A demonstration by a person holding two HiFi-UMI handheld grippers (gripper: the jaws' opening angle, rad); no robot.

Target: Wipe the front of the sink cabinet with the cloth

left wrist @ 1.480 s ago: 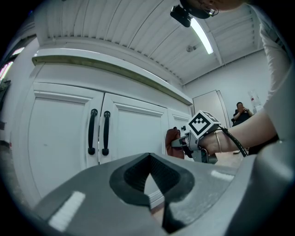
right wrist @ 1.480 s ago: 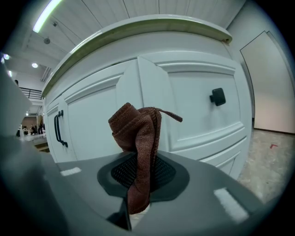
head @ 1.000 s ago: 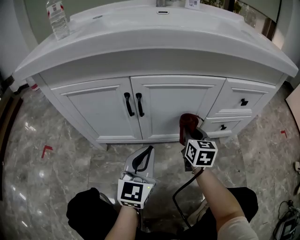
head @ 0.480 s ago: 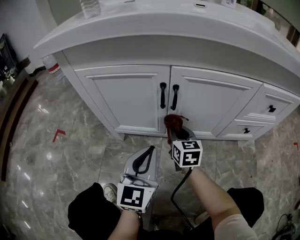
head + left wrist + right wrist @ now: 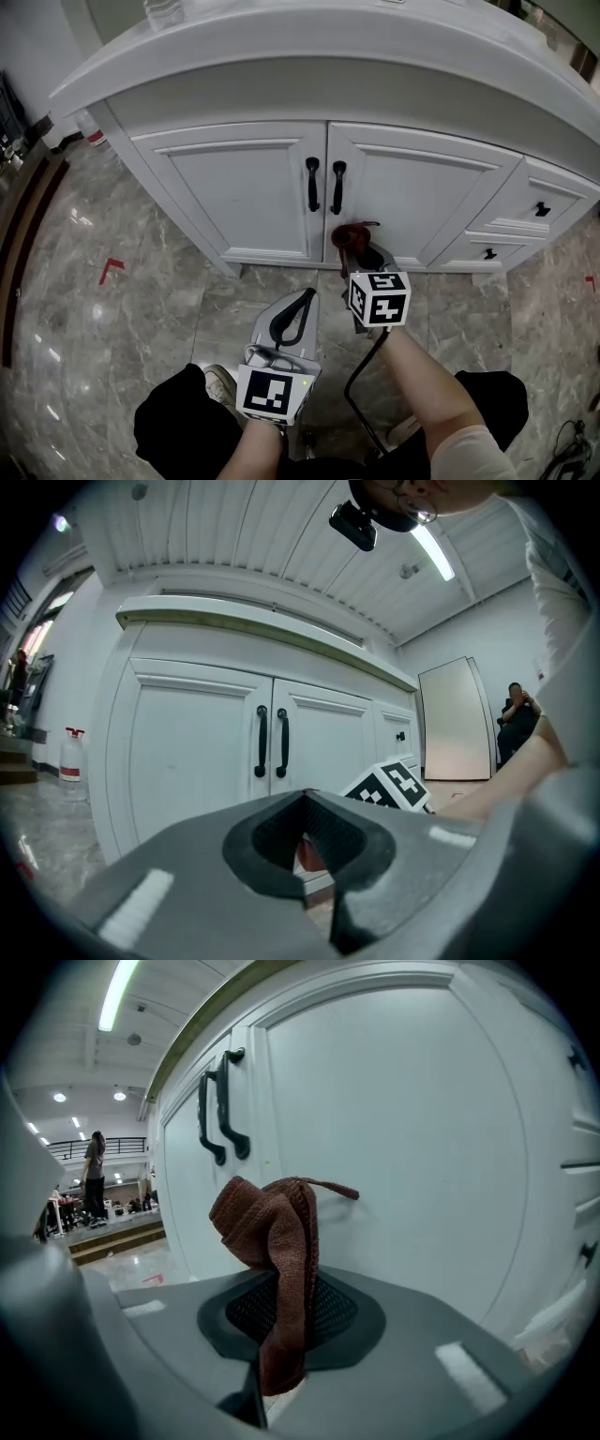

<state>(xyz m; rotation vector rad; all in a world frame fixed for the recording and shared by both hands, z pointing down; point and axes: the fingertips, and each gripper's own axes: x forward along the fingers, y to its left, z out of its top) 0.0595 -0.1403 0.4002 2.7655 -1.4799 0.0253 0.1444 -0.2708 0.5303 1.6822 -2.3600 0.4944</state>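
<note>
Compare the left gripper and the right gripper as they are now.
The right gripper is shut on the reddish-brown cloth; the left gripper is shut on nothing. The right gripper reaches up close to the sink cabinet; the left gripper hangs back over the floor. Both point toward the sink cabinet.

Rust-brown on the cloth (image 5: 272, 1241), in a ribbed knit weave. Plain white over the sink cabinet (image 5: 253, 187) and its countertop (image 5: 328, 42) — black only on the paired door handles (image 5: 323, 185) and the small drawer knobs (image 5: 541, 209). Mid-grey on the bodies of the right tongs (image 5: 281, 1321) and left tongs (image 5: 305, 803), with black textured pads inside. Black-and-white square patterns on both marker cubes (image 5: 380, 298). Glossy grey marble with pale veining across the floor (image 5: 141, 309) — broken by small red tape marks (image 5: 111, 270). Black on the trousers (image 5: 173, 427) and the cable (image 5: 349, 389).
</note>
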